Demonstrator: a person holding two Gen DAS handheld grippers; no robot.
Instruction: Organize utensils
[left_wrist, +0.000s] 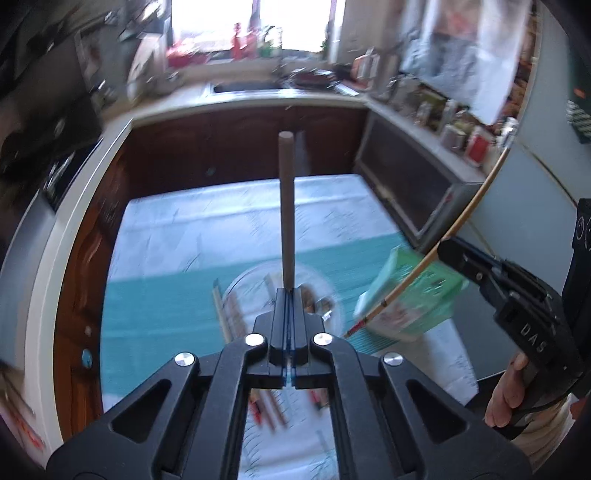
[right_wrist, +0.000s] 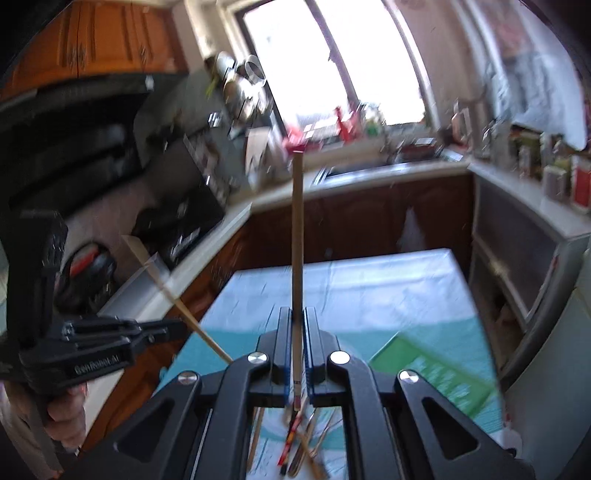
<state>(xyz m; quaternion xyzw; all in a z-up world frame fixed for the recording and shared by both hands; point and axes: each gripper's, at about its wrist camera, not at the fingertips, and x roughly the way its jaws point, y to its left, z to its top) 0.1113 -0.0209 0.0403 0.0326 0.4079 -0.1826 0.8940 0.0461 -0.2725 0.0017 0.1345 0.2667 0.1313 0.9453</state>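
Observation:
My left gripper is shut on a brown chopstick that points forward, above a clear round container on the table. To the right, my right gripper is shut on a thin bamboo chopstick with a red patterned end. In the right wrist view the right gripper clamps that chopstick upright. The left gripper with its stick shows at the left. Loose chopsticks lie beside the container. Several utensils lie in a heap under the right gripper.
The table carries a teal and white cloth. A green box lies at its right side. Brown cabinets and a worktop with a sink wrap around behind. A hand holds the right gripper's handle. Both views are blurred.

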